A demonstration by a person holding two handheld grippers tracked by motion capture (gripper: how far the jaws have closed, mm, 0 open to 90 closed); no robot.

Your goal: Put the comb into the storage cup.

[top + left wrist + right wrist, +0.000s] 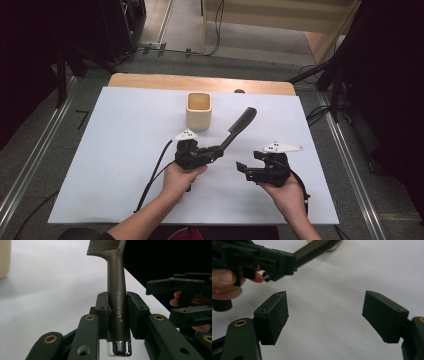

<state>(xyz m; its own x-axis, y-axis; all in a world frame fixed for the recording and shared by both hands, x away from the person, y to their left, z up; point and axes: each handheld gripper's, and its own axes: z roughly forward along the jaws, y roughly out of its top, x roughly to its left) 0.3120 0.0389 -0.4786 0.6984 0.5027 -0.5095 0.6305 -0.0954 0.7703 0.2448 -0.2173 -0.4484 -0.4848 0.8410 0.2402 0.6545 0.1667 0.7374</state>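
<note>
I have the comb [116,300] clamped by its handle in my left gripper [117,315], low near the chrome end cap, so the toothed end sticks out free toward about 1 o'clock over the white board [120,150]. That long reach looks meant for steering the comb toward the cup [198,110], which stands open-mouthed at 12 o'clock on the board, just beyond the gripper; I judge the cup is where the comb should go. Both left pads press flat on the handle's sides, closed snugly on it. My right gripper [324,315], at 3 o'clock of the left, has its jaws spread wide with nothing between them, touching nothing, only board beneath.
</note>
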